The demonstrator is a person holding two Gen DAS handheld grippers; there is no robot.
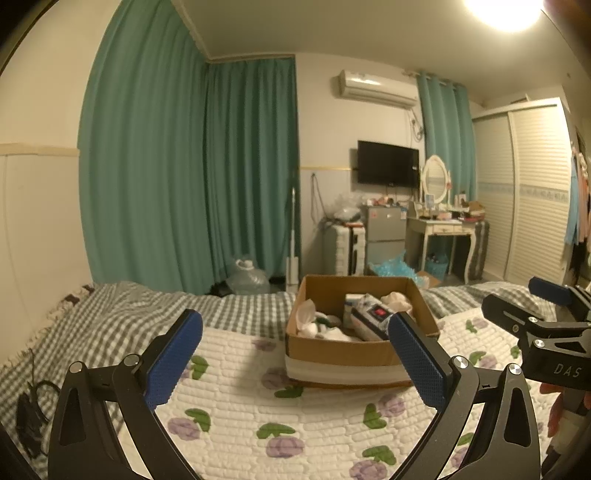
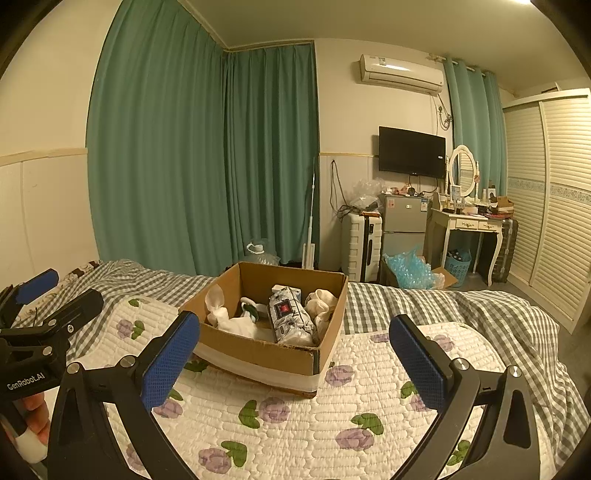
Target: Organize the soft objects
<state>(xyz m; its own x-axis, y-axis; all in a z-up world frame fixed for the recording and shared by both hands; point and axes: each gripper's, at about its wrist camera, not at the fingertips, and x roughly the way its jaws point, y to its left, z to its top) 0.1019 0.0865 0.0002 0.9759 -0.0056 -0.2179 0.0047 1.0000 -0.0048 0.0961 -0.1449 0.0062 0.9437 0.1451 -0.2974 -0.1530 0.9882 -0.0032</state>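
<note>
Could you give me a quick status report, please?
Left gripper and right gripper open, empty. Soft items sit in cardboard box on quilt. Path clear.

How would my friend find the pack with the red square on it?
Look at the cardboard box sitting on the flowery quilt on the bed. Inside, near the middle, lies a long wrapped pack with white cloths on its left. It alone has a grey-and-white print and a red square on top.

Warm ceiling-lamp [image 1: 504, 11] glare, fisheye-warped edges
</note>
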